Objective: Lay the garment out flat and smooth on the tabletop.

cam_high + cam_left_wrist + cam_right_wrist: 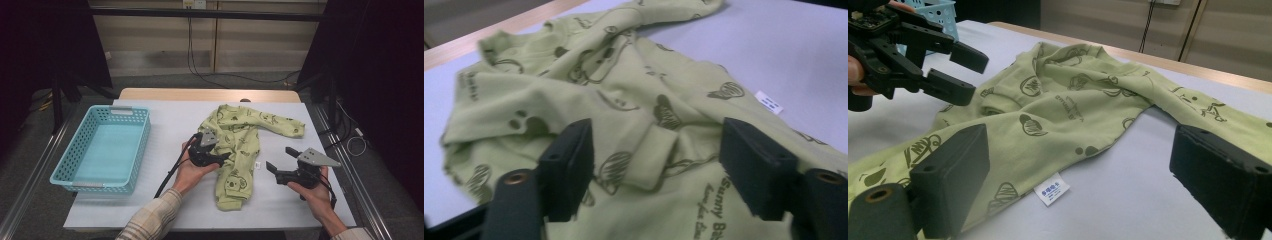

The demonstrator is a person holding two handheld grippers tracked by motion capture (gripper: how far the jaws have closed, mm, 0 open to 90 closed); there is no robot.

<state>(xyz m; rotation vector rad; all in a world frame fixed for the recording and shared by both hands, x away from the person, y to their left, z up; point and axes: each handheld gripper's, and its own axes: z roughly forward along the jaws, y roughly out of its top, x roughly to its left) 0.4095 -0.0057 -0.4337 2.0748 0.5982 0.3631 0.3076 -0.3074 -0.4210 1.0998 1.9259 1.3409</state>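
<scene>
The green baby garment (240, 150) lies crumpled on the white table cover (170, 120), right of the middle, one sleeve stretched toward the far right and a leg running toward the near edge. The high view sets it whole against the table; the left gripper view brings out a folded cuff (651, 155) lying between that gripper's jaws and dark printed lettering on the cloth near the right jaw. The right gripper view picks out the small white label (1052, 189) at the garment's hem, lying on the cover. The left gripper (216, 150) is held over the garment's left edge, jaws parted with cloth under them but not pinched, as the right gripper view also shows from the side. The right gripper (280, 162) hovers just beside the garment's right edge, jaws released and wide, nothing between them but the cover and the hem. Well apart, at the table's left, stands the turquoise basket (137, 150), whose corner the right gripper view catches behind the left gripper.
</scene>
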